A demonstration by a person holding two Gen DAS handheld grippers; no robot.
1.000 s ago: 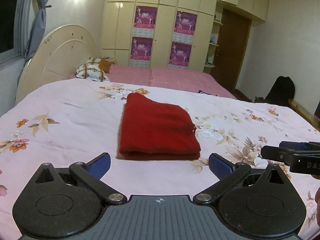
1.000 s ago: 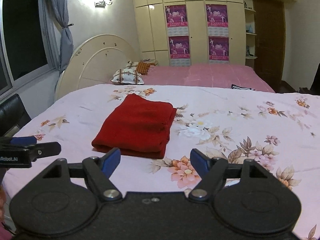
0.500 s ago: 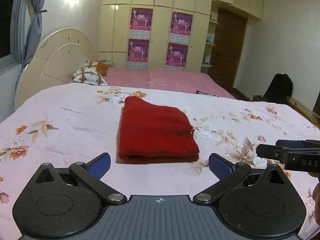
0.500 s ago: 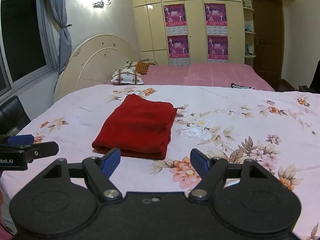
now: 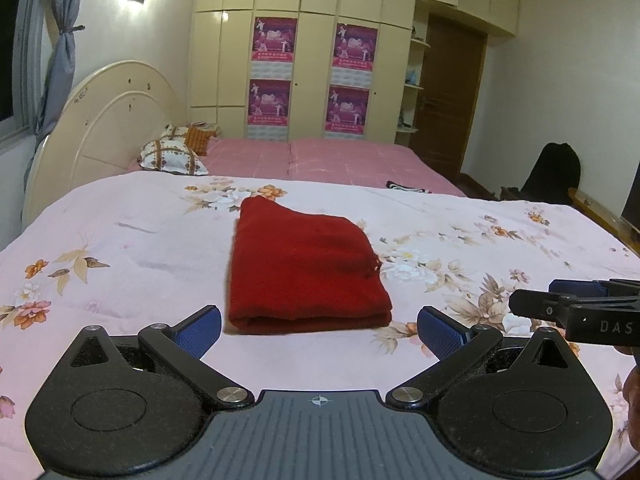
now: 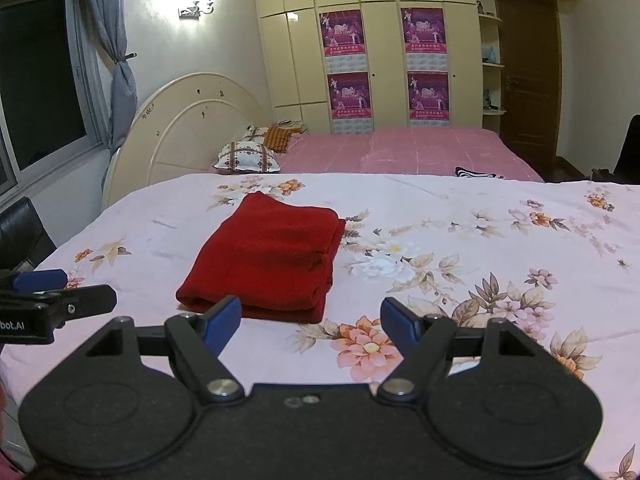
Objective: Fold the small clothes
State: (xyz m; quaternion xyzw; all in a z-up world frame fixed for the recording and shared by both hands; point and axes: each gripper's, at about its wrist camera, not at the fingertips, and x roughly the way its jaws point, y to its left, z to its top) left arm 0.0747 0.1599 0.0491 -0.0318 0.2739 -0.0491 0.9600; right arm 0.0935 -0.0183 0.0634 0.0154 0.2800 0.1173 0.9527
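Note:
A red garment (image 5: 304, 270) lies folded into a thick rectangle on the pink floral bedspread (image 5: 120, 240). It also shows in the right wrist view (image 6: 272, 256). My left gripper (image 5: 318, 330) is open and empty, held just short of the garment's near edge. My right gripper (image 6: 310, 322) is open and empty, near the garment's near right corner. Each gripper shows at the edge of the other's view: the right one (image 5: 576, 312) and the left one (image 6: 52, 300).
A second bed with a pink sheet (image 5: 340, 160), pillows (image 5: 172, 154) and a cream round headboard (image 5: 100, 128) stands behind. A wardrobe with posters (image 5: 312, 76) and a door (image 5: 448, 96) line the far wall. A black bag (image 5: 554, 172) sits at the right.
Both grippers have drawn back and up slightly from the folded garment, staying open. The garment has not moved.

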